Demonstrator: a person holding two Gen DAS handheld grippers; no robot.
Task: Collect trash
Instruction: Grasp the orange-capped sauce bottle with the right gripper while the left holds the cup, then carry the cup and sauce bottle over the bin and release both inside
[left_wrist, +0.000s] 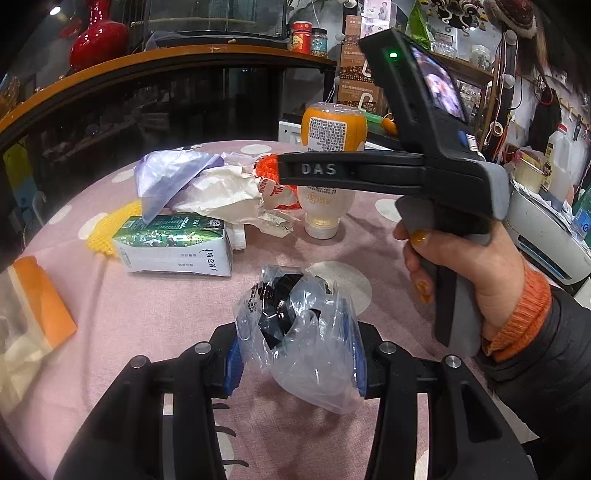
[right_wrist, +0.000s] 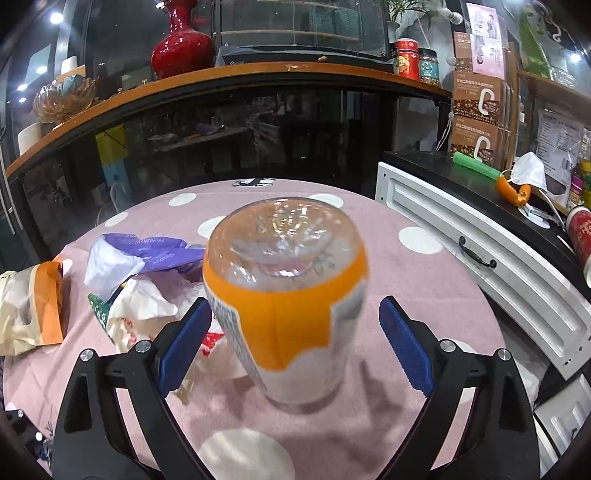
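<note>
At the far left of the round table covered in pink cloth with white dots (left_wrist: 155, 306), an orange-and-clear flat plastic pouch (left_wrist: 35, 314) is seen, cut off by the frame edge in the left wrist view. Just beside it to the right, a yellow foam fruit net (left_wrist: 105, 230) is partly hidden behind a green-and-white milk carton lying on its side (left_wrist: 175, 245). Behind the carton, a crumpled purple-and-white plastic bag (left_wrist: 168, 179) is piled on crumpled white paper wrapping with red print (left_wrist: 229, 197); how many separate pieces make up this heap cannot be told.

Nearer the camera, a crumpled clear plastic bag with something black inside (left_wrist: 299, 332) is clamped between the blue pads of the left gripper (left_wrist: 295, 363); the black contents cannot be identified.

To the right, an upside-down clear plastic bottle with an orange label (right_wrist: 286, 295) is stood on its cap on the cloth, just beside the paper heap. In the left wrist view its middle is crossed and hidden by the black finger of the right gripper (right_wrist: 295, 343). In the right wrist view the fingers are held wide apart on either side of the bottle, the left pad close to the label, the right pad clear of it; contact cannot be confirmed. The bottle's cap is hidden by its body there.

At the far right, the right hand with an orange cuff (left_wrist: 476, 273) is wrapped round the grey handle.
</note>
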